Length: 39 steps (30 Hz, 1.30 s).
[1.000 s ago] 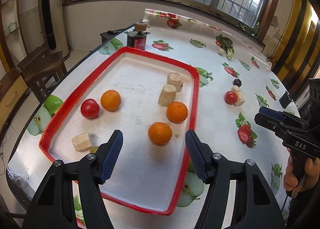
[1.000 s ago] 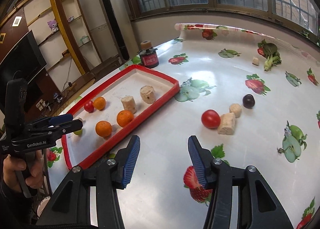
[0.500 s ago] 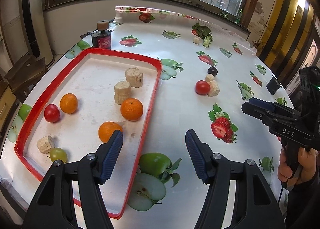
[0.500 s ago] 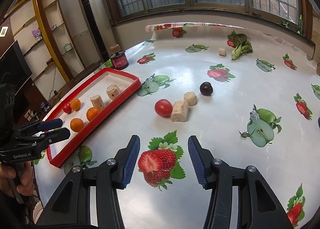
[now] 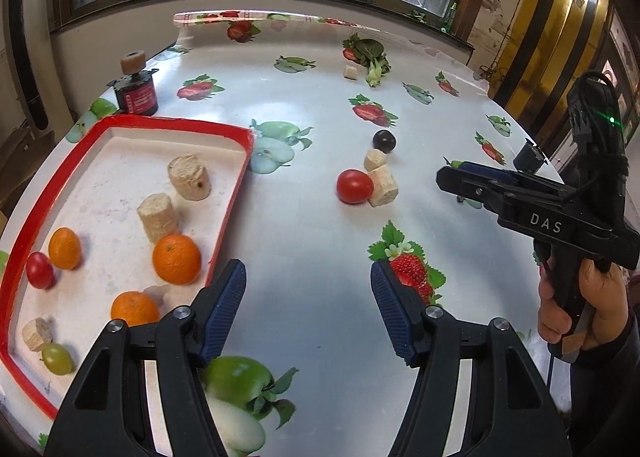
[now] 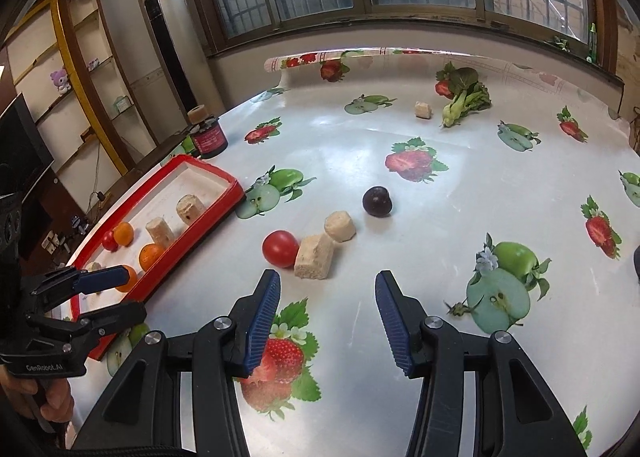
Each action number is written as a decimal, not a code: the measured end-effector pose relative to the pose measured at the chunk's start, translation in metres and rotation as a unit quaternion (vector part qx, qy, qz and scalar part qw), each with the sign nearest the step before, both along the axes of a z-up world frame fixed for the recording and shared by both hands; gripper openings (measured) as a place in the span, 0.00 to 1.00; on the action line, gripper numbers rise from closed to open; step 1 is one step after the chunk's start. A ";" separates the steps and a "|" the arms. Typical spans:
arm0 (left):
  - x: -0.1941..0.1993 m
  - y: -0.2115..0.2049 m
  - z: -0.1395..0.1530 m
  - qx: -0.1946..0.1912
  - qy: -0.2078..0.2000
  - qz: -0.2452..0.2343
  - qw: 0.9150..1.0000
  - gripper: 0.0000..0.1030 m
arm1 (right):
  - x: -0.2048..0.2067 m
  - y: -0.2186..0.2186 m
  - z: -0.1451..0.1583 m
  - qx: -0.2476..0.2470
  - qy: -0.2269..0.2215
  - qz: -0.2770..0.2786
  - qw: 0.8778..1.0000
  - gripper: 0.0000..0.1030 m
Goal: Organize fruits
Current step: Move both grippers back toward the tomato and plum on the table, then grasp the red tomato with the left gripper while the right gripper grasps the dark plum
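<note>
A red-rimmed tray holds three oranges, a cherry tomato, a green grape and cork-like blocks. On the table a red tomato lies against a cork block, with a second block and a dark plum behind. My left gripper is open and empty, just right of the tray. My right gripper is open and empty, just in front of the tomato; it also shows in the left wrist view.
A dark jar with a cork on top stands behind the tray. A leafy vegetable and a small cork piece lie at the far side. The tablecloth has printed fruit.
My left gripper has swung right, off the tray, over the bare table. My right gripper has moved forward toward the tomato and cork blocks. Both stayed open.
</note>
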<state>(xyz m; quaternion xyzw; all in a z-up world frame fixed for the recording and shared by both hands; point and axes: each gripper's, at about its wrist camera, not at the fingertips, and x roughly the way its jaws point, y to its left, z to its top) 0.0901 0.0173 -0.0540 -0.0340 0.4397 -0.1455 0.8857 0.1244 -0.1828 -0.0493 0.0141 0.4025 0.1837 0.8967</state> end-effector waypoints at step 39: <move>0.091 -0.062 -0.041 -0.032 0.037 -0.069 0.996 0.31 | 0.077 -0.045 -0.028 0.061 0.009 -0.064 0.996 0.25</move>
